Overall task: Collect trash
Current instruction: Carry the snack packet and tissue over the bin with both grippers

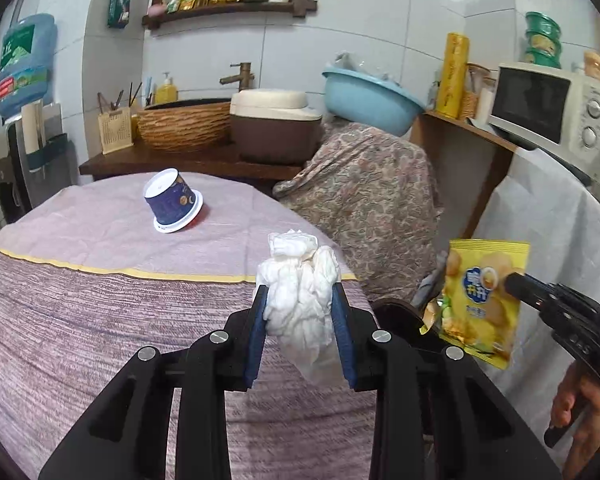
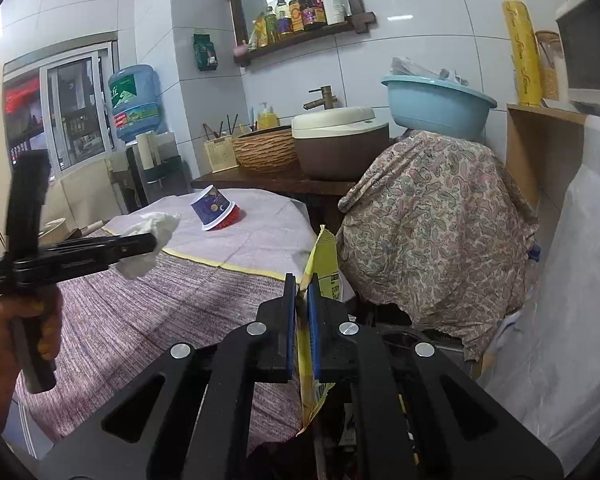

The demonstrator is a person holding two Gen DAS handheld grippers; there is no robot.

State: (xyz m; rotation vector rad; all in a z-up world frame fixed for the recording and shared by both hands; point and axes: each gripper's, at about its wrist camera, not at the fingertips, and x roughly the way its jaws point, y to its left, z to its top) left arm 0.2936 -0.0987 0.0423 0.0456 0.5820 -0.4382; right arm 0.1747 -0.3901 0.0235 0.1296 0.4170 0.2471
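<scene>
The left claw (image 1: 300, 300) is clenched on a crumpled white tissue wad (image 1: 300, 292); its blue pads (image 1: 257, 336) press both sides, and the wad bulges above and hangs below them. It is held above the tabletop (image 1: 100, 300), which is draped in a mauve woven cloth with a yellow stripe.

From this claw, at about 10 o'clock and well apart, a dark blue paper cup (image 1: 173, 201) lies tipped on the cloth, white base up and white rim down; in the right wrist view something red (image 2: 233, 214) shows at its mouth. Nothing lies between the claw and the cup.

At 3 o'clock the right claw (image 2: 301, 292) is clamped on a yellow snack bag (image 1: 482, 300), pinching its edge. The bag is flat and crinkled, printed with potato pictures and a blue label, and hangs off the tabletop's edge, above a dark opening (image 1: 396, 316) whose contents I cannot make out.

At 1 o'clock, a paisley cloth (image 1: 364, 200) covers a bulky shape just beside the tabletop. A light blue basin (image 1: 370, 96) holding clear plastic sits on it.

Beyond, at 12 o'clock, a wooden counter (image 1: 188, 164) carries a brown rice cooker (image 1: 274, 124) and a woven basket (image 1: 184, 124), touching. A microwave (image 1: 552, 108) stands at 2 o'clock.
</scene>
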